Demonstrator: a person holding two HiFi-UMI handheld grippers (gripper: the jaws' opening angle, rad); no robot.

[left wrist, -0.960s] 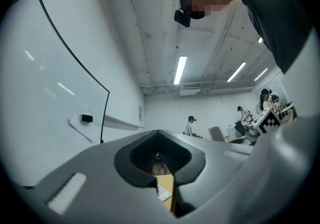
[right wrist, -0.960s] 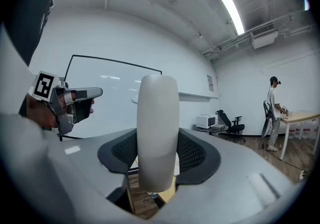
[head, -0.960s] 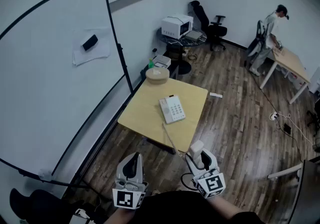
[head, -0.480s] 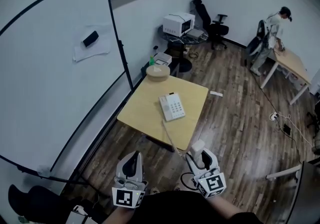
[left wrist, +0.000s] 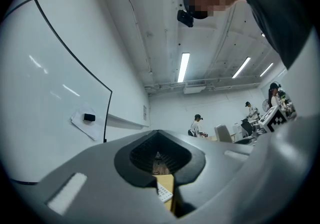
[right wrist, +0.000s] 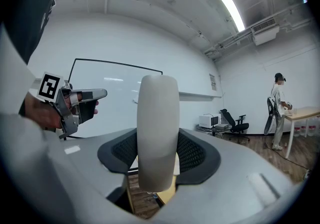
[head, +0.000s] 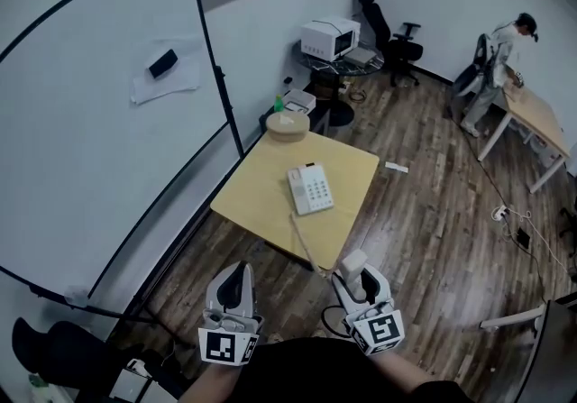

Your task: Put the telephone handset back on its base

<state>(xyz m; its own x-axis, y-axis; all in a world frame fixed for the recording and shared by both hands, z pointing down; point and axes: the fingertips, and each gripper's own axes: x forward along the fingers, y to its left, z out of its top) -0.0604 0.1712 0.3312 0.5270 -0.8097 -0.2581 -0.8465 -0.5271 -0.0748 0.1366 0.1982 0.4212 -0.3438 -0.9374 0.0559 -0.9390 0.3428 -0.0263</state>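
My right gripper (head: 358,277) is clamped on the white telephone handset (head: 354,264), which stands upright between its jaws. My left gripper (head: 236,288) has its jaws together on nothing. The telephone base (head: 310,190) lies on the wooden table (head: 261,203), well ahead of both grippers, with its cord (head: 305,244) running back towards the handset. So I judge the pickup done; what is left is carrying the handset to the table, lining it up over the cradle and letting go.

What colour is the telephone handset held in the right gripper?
The handset is plain off-white; the right gripper view shows it best.
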